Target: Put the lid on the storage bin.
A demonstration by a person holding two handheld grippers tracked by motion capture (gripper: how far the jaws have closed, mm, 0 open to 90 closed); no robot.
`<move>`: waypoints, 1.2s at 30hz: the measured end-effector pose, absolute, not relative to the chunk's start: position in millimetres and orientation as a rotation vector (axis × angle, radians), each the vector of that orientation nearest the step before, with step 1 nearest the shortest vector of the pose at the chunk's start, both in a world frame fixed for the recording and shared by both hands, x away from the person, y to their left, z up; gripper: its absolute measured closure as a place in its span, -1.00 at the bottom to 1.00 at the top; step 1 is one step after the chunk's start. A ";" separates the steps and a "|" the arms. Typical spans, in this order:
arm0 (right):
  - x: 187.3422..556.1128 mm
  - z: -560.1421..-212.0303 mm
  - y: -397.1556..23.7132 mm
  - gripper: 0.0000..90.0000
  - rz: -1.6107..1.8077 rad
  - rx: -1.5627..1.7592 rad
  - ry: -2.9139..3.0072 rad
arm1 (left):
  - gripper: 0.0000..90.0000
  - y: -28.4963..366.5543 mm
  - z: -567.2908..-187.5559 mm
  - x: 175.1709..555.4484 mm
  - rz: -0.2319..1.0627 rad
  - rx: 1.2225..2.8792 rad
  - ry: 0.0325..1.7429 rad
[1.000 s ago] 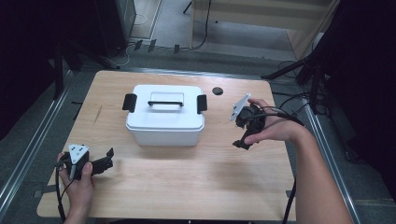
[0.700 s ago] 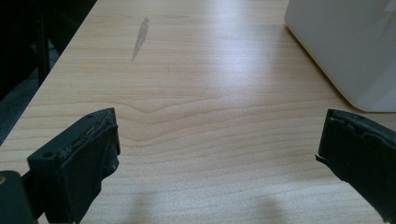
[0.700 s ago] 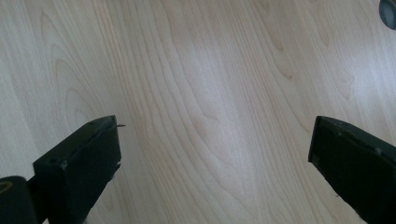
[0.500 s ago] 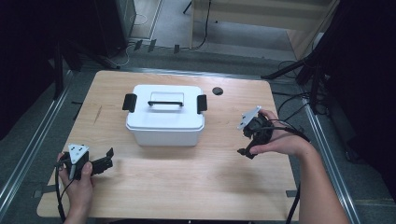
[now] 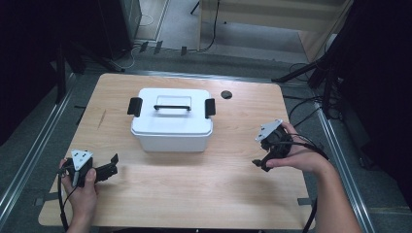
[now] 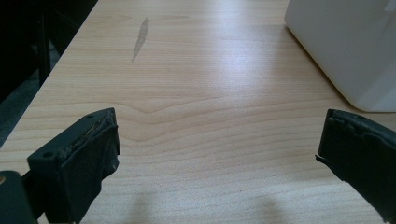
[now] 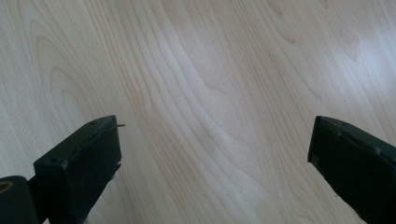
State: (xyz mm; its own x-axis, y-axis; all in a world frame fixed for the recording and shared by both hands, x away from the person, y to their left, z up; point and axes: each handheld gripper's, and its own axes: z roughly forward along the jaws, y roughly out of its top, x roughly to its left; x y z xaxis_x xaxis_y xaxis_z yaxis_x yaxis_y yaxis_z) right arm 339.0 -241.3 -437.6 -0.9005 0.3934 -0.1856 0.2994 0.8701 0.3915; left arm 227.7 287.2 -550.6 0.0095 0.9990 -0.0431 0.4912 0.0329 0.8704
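White lidded box sits mid-tabletop, nearer the far edge, black clasp on each short end, black carry handle flat on the lid. My left gripper is near the tabletop's near-left corner, jaws wide, nothing in them; in the left gripper view the box wall is ahead and off to one side, well apart from the jaws. My right gripper is toward the right edge, tipped down at bare wood, jaws wide and empty too. My read on handling: rigid moulded plastic, smooth and probably slippery on the walls, too broad for one jaw pair to span. Looks light if empty; can't see inside, so unknown. I'd pinch the lid handle for a lift, or take the end clasp and its mate one per gripper. Handle is thin, so I expect swing if held off-centre.
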 end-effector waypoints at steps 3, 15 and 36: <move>332.8 -441.5 -249.3 -0.95 0.529 0.551 2.772 | -1.00 287.1 -550.6 227.5 0.878 1.553 1.575; 308.0 -451.5 -272.4 -0.93 0.617 0.602 2.709 | -1.00 286.9 -550.6 227.2 0.884 1.552 1.576; 276.1 -494.3 -303.2 -1.00 0.805 0.813 2.554 | -1.00 286.7 -550.6 227.0 0.888 1.553 1.580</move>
